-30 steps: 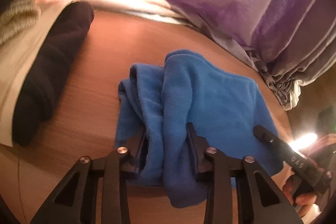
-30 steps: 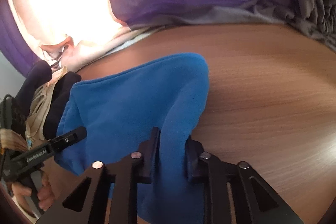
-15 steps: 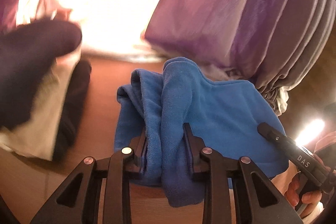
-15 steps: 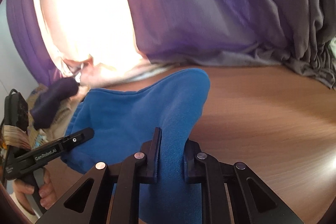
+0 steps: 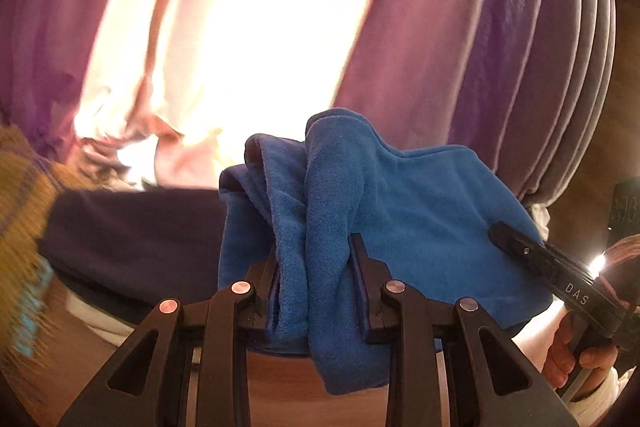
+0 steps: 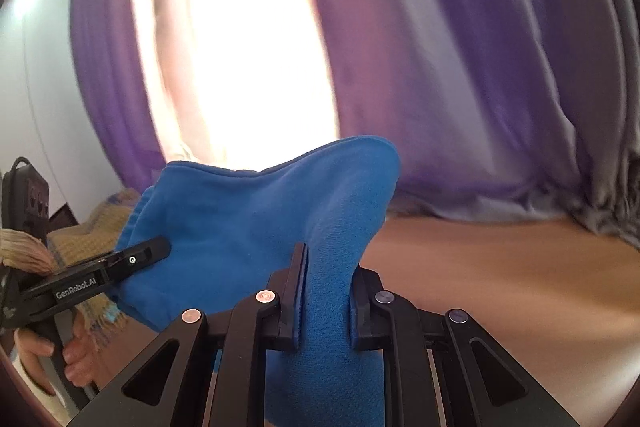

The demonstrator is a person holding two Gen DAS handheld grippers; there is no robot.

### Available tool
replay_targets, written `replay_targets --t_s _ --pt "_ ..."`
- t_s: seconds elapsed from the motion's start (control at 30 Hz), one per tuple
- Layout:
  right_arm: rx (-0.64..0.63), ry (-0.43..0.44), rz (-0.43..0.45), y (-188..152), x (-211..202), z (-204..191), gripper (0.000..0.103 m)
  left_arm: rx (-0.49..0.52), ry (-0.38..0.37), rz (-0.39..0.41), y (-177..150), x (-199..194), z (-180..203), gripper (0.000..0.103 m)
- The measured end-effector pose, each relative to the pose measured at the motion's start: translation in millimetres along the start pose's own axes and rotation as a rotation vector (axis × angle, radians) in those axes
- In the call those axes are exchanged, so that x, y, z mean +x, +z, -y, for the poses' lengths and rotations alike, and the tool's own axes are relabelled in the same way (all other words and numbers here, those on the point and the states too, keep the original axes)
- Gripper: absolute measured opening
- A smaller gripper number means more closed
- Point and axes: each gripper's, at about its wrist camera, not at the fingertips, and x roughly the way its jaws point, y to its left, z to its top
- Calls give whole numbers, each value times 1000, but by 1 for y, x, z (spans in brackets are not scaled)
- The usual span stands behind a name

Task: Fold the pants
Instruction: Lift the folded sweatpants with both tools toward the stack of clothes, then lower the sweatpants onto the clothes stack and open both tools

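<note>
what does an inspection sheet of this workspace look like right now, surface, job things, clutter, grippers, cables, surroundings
surface: wooden table, bare on the right side.
job's things: blue pants, bunched fleece, held up off the table between both grippers.
clutter: dark garment and a yellow knitted cloth on the left, blurred.
grippers: left gripper shut on a thick fold of the pants; right gripper shut on another fold; a hand shows on the right gripper's handle.
cables: thin dark cable by a black box at the left edge of the right wrist view.
surroundings: purple curtain with a bright window behind the table.
</note>
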Motion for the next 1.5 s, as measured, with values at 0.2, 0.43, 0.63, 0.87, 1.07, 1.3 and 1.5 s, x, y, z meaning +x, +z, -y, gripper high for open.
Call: replay_targets --t_s 0.2,0.43,0.63,0.87,1.07,1.3,1.5 --pt "-42 17 31 18 25 -67 17 28 22 13 28 -24 -61 29" --pt "-44 30 35 31 61 -136 17 49 40 6 54 -39 -136 29" --pt "-42 33 6 32 103 -183 17 24 36 -29 61 -25 -196 29" --pt "-46 -20 -68 25 154 -209 17 -11 -7 -124 51 18 -242 29" --pt "-48 -47 -148 7 180 -207 17 -17 -18 -182 32 39 -258 31" --pt "-35 -85 -204 1 193 -205 20 -7 3 -202 28 45 -268 44" --pt "-4 -161 -239 -3 192 -199 45 41 58 -195 31 38 -266 55"
